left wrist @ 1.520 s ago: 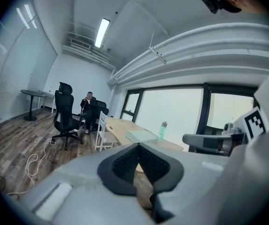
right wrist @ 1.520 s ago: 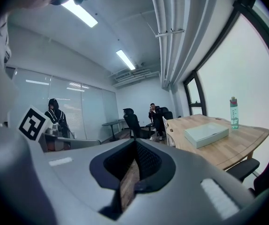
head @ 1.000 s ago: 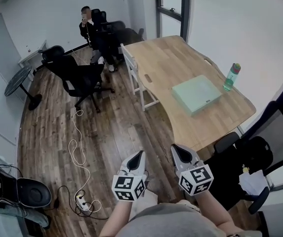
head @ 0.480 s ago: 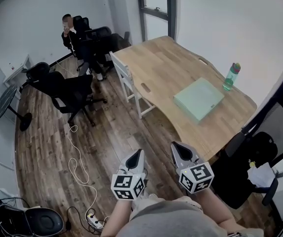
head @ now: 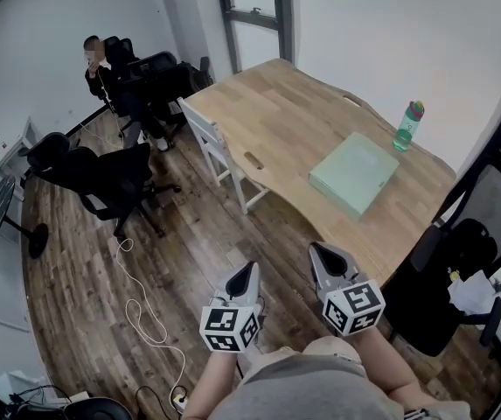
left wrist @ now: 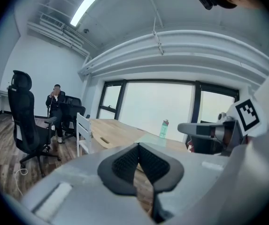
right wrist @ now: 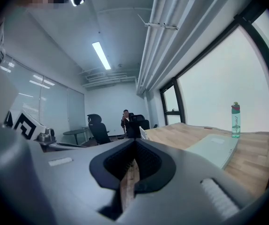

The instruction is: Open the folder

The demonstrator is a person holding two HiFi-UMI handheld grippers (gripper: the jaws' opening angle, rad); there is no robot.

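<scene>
A pale green folder [head: 355, 174] lies shut and flat on the wooden table [head: 276, 116], near its right end. It also shows in the left gripper view as the folder [left wrist: 147, 137] and in the right gripper view as the folder [right wrist: 215, 149]. My left gripper [head: 249, 270] and right gripper [head: 317, 250] hang side by side over the floor, short of the table's near edge and well apart from the folder. Both point toward the table. Seen from its own camera, the left gripper [left wrist: 138, 145] is shut and empty, and so is the right gripper [right wrist: 135, 140].
A green bottle [head: 409, 127] stands on the table just beyond the folder. A white chair [head: 208, 138] sits at the table's left side. Black office chairs [head: 101, 178] stand on the wood floor, another black chair [head: 447, 274] at the right. A seated person [head: 101, 73] is far back. A white cable [head: 141, 309] lies on the floor.
The view and both grippers have travelled toward the table, so the folder and table edge sit nearer. Both grippers have stayed shut and side by side.
</scene>
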